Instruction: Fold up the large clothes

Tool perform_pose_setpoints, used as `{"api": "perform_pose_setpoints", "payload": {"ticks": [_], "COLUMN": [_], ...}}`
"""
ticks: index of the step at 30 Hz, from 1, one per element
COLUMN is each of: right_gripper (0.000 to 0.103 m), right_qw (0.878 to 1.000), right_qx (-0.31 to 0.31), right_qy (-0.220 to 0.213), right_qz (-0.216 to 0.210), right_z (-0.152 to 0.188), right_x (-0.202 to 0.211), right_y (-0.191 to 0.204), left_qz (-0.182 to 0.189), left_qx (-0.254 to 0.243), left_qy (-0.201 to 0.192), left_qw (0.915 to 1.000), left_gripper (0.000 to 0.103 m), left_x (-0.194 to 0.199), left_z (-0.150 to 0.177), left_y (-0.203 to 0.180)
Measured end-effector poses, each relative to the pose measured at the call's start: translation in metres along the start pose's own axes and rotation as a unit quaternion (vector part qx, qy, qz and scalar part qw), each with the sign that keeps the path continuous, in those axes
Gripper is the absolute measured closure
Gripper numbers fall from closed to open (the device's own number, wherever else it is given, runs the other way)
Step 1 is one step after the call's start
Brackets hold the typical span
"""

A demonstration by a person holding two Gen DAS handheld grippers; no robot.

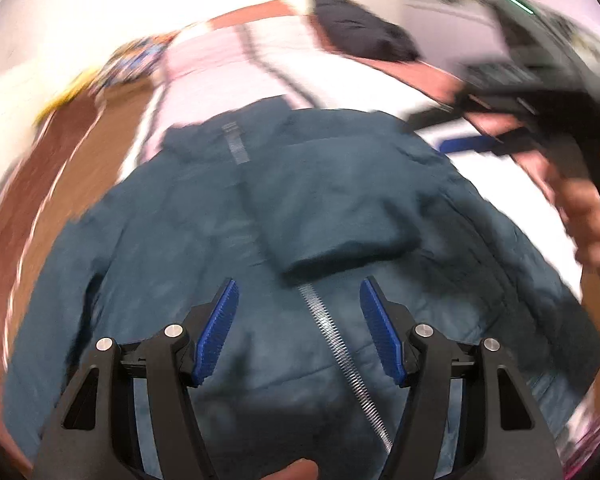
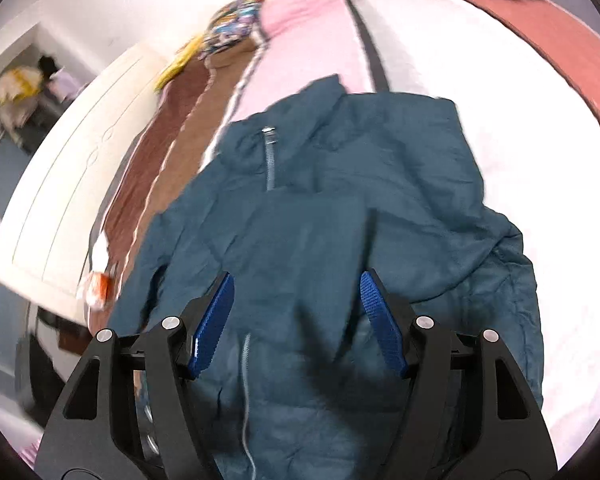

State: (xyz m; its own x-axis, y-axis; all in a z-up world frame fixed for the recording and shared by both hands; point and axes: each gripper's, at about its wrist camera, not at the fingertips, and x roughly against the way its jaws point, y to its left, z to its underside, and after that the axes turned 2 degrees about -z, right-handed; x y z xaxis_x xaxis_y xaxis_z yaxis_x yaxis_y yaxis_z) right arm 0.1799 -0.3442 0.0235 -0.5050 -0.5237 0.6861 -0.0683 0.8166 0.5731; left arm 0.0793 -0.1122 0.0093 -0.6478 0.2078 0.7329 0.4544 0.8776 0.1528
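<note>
A large teal jacket (image 1: 204,216) lies spread on a bed, zipper (image 1: 340,344) up, with one sleeve (image 1: 332,216) folded across its chest. My left gripper (image 1: 298,300) hovers open and empty above the zipper near the hem. The right gripper (image 1: 512,120), held in a hand, shows blurred at the upper right of the left wrist view. In the right wrist view the jacket (image 2: 380,200) fills the middle, and my right gripper (image 2: 296,296) is open and empty above its folded sleeve (image 2: 300,232).
The bed has a white and pink sheet (image 2: 312,40) with brown cover bands (image 2: 168,128) on the left. A dark garment (image 1: 360,28) lies at the far end. A cream cabinet door (image 2: 68,184) stands to the left, with clutter (image 2: 24,92) beyond.
</note>
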Motion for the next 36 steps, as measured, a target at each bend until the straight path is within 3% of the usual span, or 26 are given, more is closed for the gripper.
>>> {"api": "perform_pose_setpoints", "payload": {"ticks": [4, 8, 14, 15, 18, 22, 25, 29, 32, 35, 36], "right_gripper": [0.037, 0.037, 0.052, 0.054, 0.062, 0.064, 0.064, 0.064, 0.064, 0.064, 0.064], "right_qw": [0.999, 0.997, 0.993, 0.994, 0.994, 0.989, 0.982, 0.979, 0.979, 0.98, 0.98], "right_qx": [-0.041, -0.067, -0.052, -0.038, 0.01, 0.118, 0.165, 0.187, 0.188, 0.192, 0.196], "right_qy": [0.018, 0.045, 0.095, 0.098, 0.104, 0.093, 0.091, 0.078, 0.054, 0.036, 0.033], "right_qz": [-0.004, -0.005, -0.04, -0.041, -0.035, -0.004, -0.003, -0.029, -0.055, -0.034, -0.019], "right_z": [-0.014, -0.022, -0.027, -0.028, -0.034, -0.035, -0.036, -0.045, -0.05, -0.046, -0.045], "right_x": [-0.018, -0.034, -0.047, -0.047, -0.046, -0.044, -0.048, -0.054, -0.049, -0.05, -0.053], "right_y": [-0.025, -0.044, -0.036, -0.028, -0.002, 0.05, 0.086, 0.126, 0.144, 0.147, 0.15], "left_qz": [0.001, -0.005, -0.033, -0.039, -0.03, -0.024, -0.031, -0.054, -0.093, -0.109, -0.119], "left_qx": [-0.095, -0.157, -0.192, -0.186, -0.13, -0.043, 0.023, 0.132, 0.21, 0.255, 0.267], "left_qy": [-0.017, -0.026, -0.029, -0.028, -0.028, -0.053, -0.067, -0.082, -0.074, -0.043, -0.03], "left_qw": [0.9953, 0.9873, 0.9804, 0.9815, 0.9906, 0.9974, 0.997, 0.9864, 0.9705, 0.9599, 0.9558], "left_gripper": [0.041, 0.041, 0.041, 0.048, 0.07, 0.079, 0.084, 0.088, 0.092, 0.092, 0.087], "left_x": [-0.017, -0.039, -0.066, -0.07, -0.073, -0.055, -0.042, -0.021, -0.011, -0.019, -0.022], "left_z": [-0.007, -0.011, -0.018, -0.02, -0.03, -0.037, -0.039, -0.037, -0.026, -0.01, -0.002], "left_y": [-0.044, -0.073, -0.091, -0.088, -0.069, -0.033, -0.004, 0.049, 0.096, 0.137, 0.149]}}
